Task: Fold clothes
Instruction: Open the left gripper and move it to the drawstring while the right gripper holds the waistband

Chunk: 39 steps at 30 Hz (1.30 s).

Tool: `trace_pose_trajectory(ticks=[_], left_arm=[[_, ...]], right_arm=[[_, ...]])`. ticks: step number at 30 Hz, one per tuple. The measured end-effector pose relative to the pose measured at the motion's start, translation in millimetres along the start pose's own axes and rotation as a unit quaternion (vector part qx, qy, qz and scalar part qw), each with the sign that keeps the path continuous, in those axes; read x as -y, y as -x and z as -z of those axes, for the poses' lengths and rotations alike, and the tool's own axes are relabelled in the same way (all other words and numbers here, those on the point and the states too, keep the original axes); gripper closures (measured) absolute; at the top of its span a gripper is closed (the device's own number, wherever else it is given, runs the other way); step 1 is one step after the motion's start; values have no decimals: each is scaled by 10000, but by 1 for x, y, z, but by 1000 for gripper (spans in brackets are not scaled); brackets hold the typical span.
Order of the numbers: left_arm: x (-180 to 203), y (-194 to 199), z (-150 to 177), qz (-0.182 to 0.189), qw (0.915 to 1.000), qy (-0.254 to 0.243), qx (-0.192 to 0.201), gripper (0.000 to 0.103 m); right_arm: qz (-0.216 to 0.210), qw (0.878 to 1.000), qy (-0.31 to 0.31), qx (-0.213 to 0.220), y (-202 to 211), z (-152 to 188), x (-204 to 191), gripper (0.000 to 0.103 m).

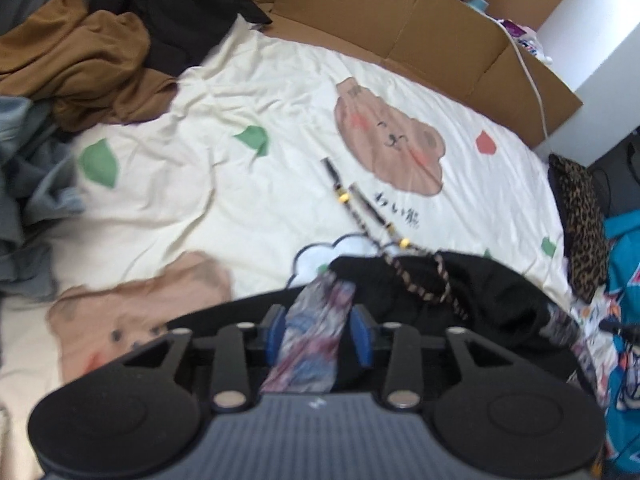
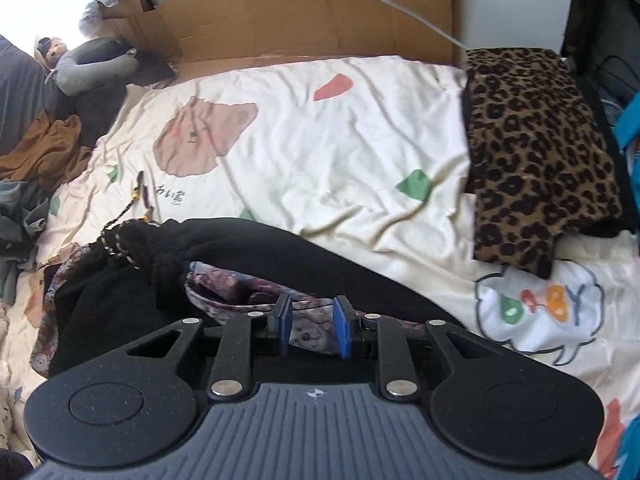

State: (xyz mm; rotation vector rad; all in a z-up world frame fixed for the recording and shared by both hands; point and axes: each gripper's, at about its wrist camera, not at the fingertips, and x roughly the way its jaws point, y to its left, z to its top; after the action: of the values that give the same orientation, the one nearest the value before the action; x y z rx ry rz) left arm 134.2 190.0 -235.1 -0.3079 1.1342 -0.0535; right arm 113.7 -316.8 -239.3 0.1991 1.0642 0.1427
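A: What materials are seen at the lower centre of each frame?

B: A black fleecy garment (image 2: pixel 248 256) with a patterned, silky-looking lining (image 1: pixel 316 344) is seen bunched on the cream cartoon-printed bedsheet (image 1: pixel 248 112). A braided drawstring (image 1: pixel 360 208) with yellow beads is laid out from its gathered edge toward the upper middle of the left wrist view.

A: How are the grippers posed?

B: The left gripper (image 1: pixel 318 334) is pointed forward over the sheet, low in the frame; a strip of the patterned lining is pinched between its blue pads (image 1: pixel 362 336). The right gripper (image 2: pixel 312 330) is held level near the bottom of its frame, and its blue pads (image 2: pixel 340 332) are closed onto a fold of the same patterned fabric.

A: Which way is the garment's long axis laid?

B: In the right wrist view it is stretched from the lower left toward the centre right, with the drawstring end at the left.

A: What else is seen?

B: A leopard-print cloth (image 2: pixel 536 148) is laid at the right, brown crumpled clothing (image 1: pixel 84 60) at the upper left, and flattened cardboard (image 2: pixel 304 12) along the top edge.
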Motion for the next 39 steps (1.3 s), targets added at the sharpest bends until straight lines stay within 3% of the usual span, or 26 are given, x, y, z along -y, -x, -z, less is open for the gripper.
trace_pose_trajectory(ticks=[2, 6, 14, 21, 24, 28, 30, 33, 36, 39], left_arm=[[9, -12, -10, 54, 10000, -23, 18, 49], [26, -39, -30, 128, 9998, -119, 30, 44], [45, -99, -67, 38, 9998, -121, -123, 46], [32, -143, -80, -42, 9977, 282, -622, 52], [29, -154, -81, 81, 9963, 493, -700, 57], [29, -170, -78, 94, 9937, 663, -901, 98], [30, -173, -76, 66, 9938, 686, -867, 101], [36, -168, -76, 293, 9945, 666, -756, 101], [43, -165, -82, 208, 9955, 573, -726, 95], [42, -165, -89, 100, 9952, 727, -649, 70]], right_arm=[[0, 10000, -20, -18, 0, 3, -1, 75], [-17, 9999, -154, 51, 1, 4, 1, 75], [-44, 9994, -314, 132, 0, 5, 2, 75], [-12, 9988, -473, 123, -6, 5, 8, 75], [2, 9984, -551, 121, -8, 5, 11, 75], [15, 9979, -637, 101, -11, 6, 14, 75], [28, 9977, -666, 88, -12, 7, 16, 75], [42, 9976, -685, 96, -12, 8, 17, 75], [43, 9973, -720, 119, -11, 9, 18, 75], [41, 9971, -756, 120, -12, 10, 19, 75]])
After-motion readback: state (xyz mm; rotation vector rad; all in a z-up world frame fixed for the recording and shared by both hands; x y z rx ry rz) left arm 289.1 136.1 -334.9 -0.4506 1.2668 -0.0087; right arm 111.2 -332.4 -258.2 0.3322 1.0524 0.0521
